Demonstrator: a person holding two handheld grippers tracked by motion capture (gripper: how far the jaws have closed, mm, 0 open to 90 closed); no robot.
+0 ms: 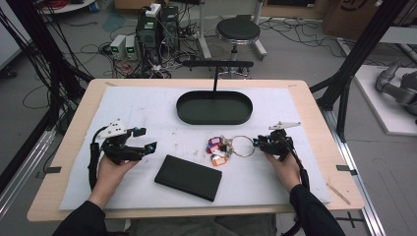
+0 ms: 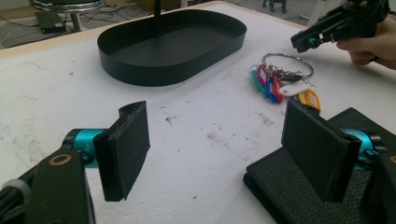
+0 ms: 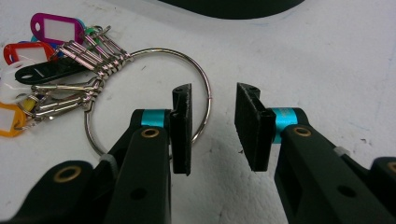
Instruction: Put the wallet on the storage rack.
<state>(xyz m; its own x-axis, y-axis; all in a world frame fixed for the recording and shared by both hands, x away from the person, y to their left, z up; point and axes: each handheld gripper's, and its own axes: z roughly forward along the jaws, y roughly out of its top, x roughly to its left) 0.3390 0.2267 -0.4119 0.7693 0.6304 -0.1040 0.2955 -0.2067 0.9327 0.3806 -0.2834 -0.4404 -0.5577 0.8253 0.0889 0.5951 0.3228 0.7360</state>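
My right gripper (image 3: 212,128), jaws half-narrowed, straddles the key ring (image 3: 147,100) near the tray (image 1: 214,107), nothing gripped yet; left gripper (image 2: 224,149) wide, empty.

No legible txt, labels or nos. anywhere

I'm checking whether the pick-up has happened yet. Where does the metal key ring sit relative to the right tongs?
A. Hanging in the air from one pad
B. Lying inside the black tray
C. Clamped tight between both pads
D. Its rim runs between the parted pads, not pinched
D: in the right gripper view the right tongs stand parted, and the key ring lies flat on the table with its rim passing into the gap, unpinched.
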